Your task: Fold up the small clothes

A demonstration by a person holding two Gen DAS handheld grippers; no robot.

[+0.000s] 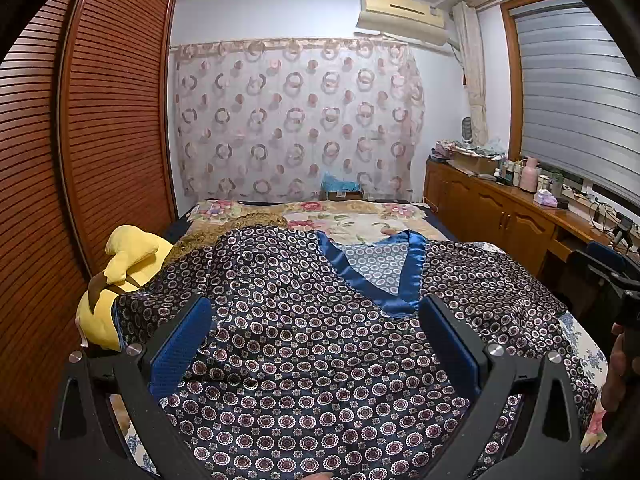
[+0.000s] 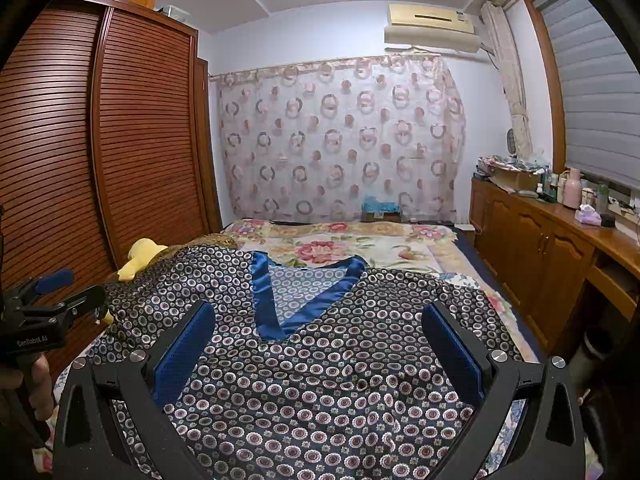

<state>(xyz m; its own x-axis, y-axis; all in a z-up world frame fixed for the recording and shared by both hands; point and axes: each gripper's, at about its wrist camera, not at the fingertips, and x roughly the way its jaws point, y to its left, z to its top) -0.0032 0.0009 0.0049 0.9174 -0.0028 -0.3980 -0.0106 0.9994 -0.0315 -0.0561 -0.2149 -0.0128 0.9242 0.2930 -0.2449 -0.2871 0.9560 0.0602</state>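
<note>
A dark navy satin top (image 1: 304, 340) patterned with small rings lies spread flat on the bed, its blue V-neck collar (image 1: 384, 280) toward the far side. My left gripper (image 1: 316, 312) hovers open above its left half, blue pads wide apart with nothing between them. In the right wrist view the same top (image 2: 320, 380) fills the foreground, collar (image 2: 276, 308) ahead and left. My right gripper (image 2: 320, 316) is open over the right half, holding nothing. The left gripper (image 2: 60, 284) shows at that view's left edge, held by a hand (image 2: 38, 380).
A yellow plush toy (image 1: 124, 264) lies at the bed's left edge beside the slatted wooden wardrobe (image 1: 80, 140). A floral bedspread (image 2: 340, 248) covers the far half of the bed. A cluttered wooden sideboard (image 2: 560, 232) runs along the right wall under the window.
</note>
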